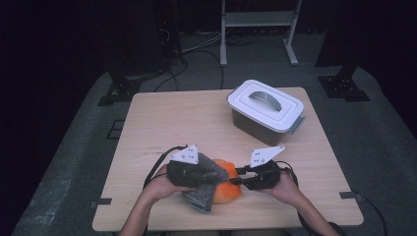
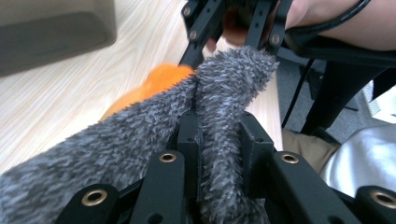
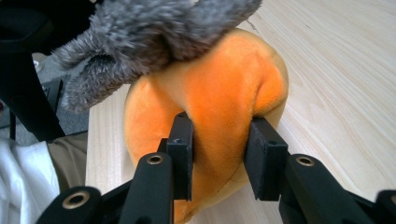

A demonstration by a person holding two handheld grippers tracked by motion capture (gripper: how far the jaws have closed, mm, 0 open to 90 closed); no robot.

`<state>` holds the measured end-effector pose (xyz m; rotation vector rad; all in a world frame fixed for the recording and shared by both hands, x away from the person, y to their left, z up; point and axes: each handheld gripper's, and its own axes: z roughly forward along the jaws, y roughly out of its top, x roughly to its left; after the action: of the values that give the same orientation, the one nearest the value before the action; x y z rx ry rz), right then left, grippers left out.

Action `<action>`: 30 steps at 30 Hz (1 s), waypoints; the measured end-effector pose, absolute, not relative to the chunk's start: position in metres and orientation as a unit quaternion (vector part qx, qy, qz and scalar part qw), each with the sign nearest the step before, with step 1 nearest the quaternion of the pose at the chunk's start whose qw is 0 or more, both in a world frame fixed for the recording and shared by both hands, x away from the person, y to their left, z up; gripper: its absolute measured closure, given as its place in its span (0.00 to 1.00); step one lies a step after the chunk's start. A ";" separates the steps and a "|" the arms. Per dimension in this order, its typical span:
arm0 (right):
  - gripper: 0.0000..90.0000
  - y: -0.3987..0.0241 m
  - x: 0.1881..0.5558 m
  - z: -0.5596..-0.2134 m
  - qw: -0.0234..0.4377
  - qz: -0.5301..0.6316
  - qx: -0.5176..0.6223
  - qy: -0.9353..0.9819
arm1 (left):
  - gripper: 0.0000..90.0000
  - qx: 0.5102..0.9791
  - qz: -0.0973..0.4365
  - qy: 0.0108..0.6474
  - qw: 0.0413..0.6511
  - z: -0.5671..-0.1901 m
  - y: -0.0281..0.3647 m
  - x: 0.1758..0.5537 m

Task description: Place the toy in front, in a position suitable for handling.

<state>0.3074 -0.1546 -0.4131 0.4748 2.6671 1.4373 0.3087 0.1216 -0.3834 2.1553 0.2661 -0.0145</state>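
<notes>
A grey fuzzy cloth (image 1: 201, 199) lies over an orange plush thing (image 1: 227, 189) near the table's front edge. My left gripper (image 1: 216, 179) comes in from the left and is shut on a fold of the grey cloth (image 2: 224, 93), which stands up between its jaws; the gripper (image 2: 219, 135) has the orange plush (image 2: 159, 79) just beyond. My right gripper (image 1: 236, 181) faces it from the right. In its own view the right gripper (image 3: 219, 154) is shut on a bulge of the orange plush (image 3: 219, 93), with the grey cloth (image 3: 140, 32) draped on top.
A white lidded box (image 1: 265, 105) with a handle stands at the back right of the wooden table (image 1: 172, 118). The person's lap and a chair or stand leg (image 2: 327, 93) are below the front edge. Dark floor and cables surround the table.
</notes>
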 end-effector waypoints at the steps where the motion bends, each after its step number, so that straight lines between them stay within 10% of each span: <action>1: 0.72 -0.156 0.309 -0.414 0.036 0.469 0.160 0.868 | 0.82 0.878 -0.005 0.114 0.464 -0.385 0.125 0.309; 30: 0.73 -0.156 0.306 -0.410 0.059 0.474 0.156 0.865 | 0.82 0.879 0.002 0.147 0.454 -0.397 0.148 0.312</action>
<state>0.3063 -0.1563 -0.4103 0.4726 2.6184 1.4350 0.3116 0.1475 -0.3970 2.1683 0.3621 0.0057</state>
